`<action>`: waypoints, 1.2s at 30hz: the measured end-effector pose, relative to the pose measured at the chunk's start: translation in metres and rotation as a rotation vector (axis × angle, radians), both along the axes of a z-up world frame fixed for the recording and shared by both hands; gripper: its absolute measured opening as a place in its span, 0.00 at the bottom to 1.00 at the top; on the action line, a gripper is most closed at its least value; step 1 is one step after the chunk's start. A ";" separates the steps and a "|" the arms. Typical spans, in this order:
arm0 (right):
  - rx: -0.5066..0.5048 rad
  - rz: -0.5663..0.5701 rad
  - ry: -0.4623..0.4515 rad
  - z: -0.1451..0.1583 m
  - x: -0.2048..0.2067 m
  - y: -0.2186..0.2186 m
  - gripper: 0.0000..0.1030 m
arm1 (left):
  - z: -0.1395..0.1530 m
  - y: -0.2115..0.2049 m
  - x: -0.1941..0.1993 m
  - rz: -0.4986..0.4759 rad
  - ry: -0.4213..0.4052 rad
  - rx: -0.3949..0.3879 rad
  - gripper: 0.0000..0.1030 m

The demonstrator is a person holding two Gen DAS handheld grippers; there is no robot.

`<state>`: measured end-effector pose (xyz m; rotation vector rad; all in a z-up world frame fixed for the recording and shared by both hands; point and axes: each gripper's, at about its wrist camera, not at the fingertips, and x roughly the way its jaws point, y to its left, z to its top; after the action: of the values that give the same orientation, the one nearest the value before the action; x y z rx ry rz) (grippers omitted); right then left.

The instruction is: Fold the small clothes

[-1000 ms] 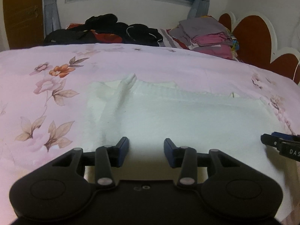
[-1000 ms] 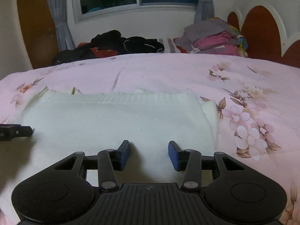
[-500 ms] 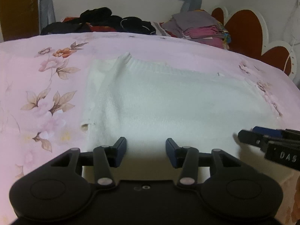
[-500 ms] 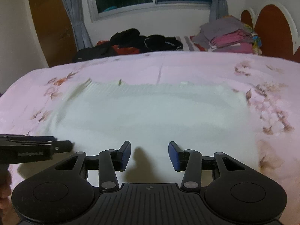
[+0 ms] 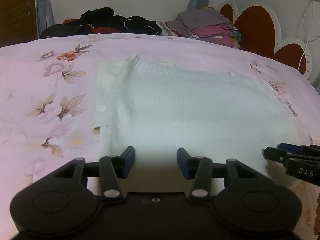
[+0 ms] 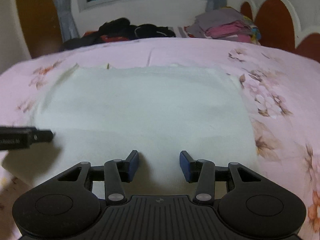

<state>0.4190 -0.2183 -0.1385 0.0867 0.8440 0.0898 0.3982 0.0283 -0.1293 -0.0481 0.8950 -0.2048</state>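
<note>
White knit garment [image 5: 200, 108] lies flat on bed [image 5: 40, 84], long axis running across my view, just ahead of both tools. Left tool [image 5: 156, 158] and right tool [image 6: 159, 164] spread, empty, at its near edge.

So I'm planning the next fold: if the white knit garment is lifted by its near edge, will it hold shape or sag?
The white knit garment would probably sag: it lies limp on the floral bedsheet, with a soft ridge along its left side. Its ribbed knit looks stretchy, so one pinch may pull it askew. The open left gripper and right gripper could share the edge.
</note>
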 end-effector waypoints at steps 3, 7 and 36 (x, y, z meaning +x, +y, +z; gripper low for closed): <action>-0.030 0.020 0.029 -0.005 -0.003 0.005 0.43 | 0.006 0.006 -0.010 -0.003 0.009 -0.023 0.46; 0.007 -0.004 0.017 0.002 -0.009 0.004 0.43 | 0.011 0.018 -0.029 0.019 0.042 -0.079 0.49; 0.029 0.034 0.022 0.010 -0.028 0.035 0.43 | -0.020 0.060 -0.059 0.206 0.176 -0.476 0.67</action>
<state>0.3915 -0.1837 -0.1287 0.1002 0.8664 0.1334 0.3395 0.0883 -0.1492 -0.6055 0.9936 -0.2192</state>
